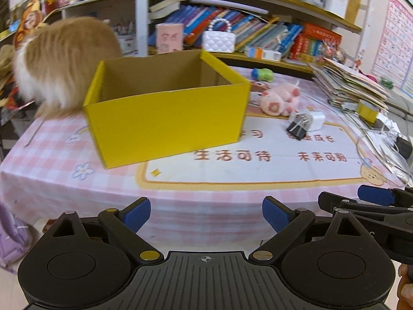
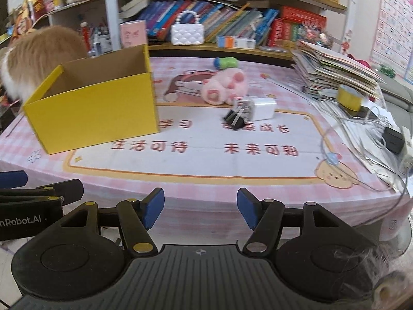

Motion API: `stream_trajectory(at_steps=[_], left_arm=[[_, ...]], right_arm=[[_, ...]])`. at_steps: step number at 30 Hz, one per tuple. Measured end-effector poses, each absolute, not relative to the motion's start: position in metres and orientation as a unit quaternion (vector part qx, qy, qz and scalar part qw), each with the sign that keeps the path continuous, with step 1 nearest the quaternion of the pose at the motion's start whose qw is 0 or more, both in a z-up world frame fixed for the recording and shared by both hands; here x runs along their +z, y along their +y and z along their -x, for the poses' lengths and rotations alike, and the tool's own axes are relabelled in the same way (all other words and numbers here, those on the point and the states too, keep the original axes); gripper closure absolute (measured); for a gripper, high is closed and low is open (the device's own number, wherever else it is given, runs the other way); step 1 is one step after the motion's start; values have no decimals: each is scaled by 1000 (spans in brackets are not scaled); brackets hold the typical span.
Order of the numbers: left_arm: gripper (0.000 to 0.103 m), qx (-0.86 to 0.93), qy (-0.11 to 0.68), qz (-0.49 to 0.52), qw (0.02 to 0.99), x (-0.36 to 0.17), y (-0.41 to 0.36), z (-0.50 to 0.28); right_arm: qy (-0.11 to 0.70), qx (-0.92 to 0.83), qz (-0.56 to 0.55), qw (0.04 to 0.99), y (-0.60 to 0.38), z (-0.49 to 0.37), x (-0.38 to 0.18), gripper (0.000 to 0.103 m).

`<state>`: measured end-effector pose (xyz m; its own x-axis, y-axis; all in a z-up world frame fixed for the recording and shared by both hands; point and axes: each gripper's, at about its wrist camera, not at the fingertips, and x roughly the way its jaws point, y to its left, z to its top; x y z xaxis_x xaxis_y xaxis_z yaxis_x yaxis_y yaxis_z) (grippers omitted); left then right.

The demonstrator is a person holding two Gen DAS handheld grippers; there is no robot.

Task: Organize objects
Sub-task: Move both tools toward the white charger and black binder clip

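Observation:
An open yellow cardboard box (image 1: pixel 165 118) (image 2: pixel 95 111) stands on the pink checked tablecloth, its inside looking bare. Right of it lie a pink plush toy (image 1: pixel 280 100) (image 2: pixel 224 86), a white charger block (image 1: pixel 313 121) (image 2: pixel 262 108), a black binder clip (image 1: pixel 296 129) (image 2: pixel 235 120) and, farther back, a green and blue toy (image 1: pixel 263 74) (image 2: pixel 226 62). My left gripper (image 1: pixel 206 215) hangs open before the table's near edge, nothing between its blue pads. My right gripper (image 2: pixel 200 210) is open beside it, also holding nothing.
A furry orange and white animal (image 1: pixel 59 69) (image 2: pixel 38 56) sits behind the box at the left. A stack of papers (image 2: pixel 335 72), a yellow tape roll (image 2: pixel 349 98) and tangled cables (image 2: pixel 374 139) crowd the right side. Bookshelves (image 1: pixel 245 25) rise behind the table.

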<state>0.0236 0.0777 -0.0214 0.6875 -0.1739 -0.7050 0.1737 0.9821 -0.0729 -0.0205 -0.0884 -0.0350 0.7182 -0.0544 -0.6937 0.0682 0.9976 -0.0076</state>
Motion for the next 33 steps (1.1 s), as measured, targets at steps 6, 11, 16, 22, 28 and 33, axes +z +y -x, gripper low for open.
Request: stream_trajectory(at_steps=[6, 11, 16, 22, 28, 33], left_arm=[[8, -124, 385, -11, 914, -22, 46, -43], [8, -132, 390, -13, 911, -24, 27, -60], [8, -131, 390, -17, 911, -23, 10, -81], [8, -117, 391, -23, 913, -23, -8, -105], [8, -96, 394, -18, 914, -24, -23, -127], [8, -81, 398, -13, 914, -25, -35, -141]], right_arm=[[378, -63, -18, 924, -120, 11, -36, 42], [382, -74, -24, 921, -142, -5, -37, 41], [389, -71, -32, 918, -161, -26, -38, 41], [392, -55, -40, 917, -180, -58, -39, 40], [395, -36, -37, 917, -199, -90, -42, 36], [400, -21, -33, 916, -213, -112, -44, 35]])
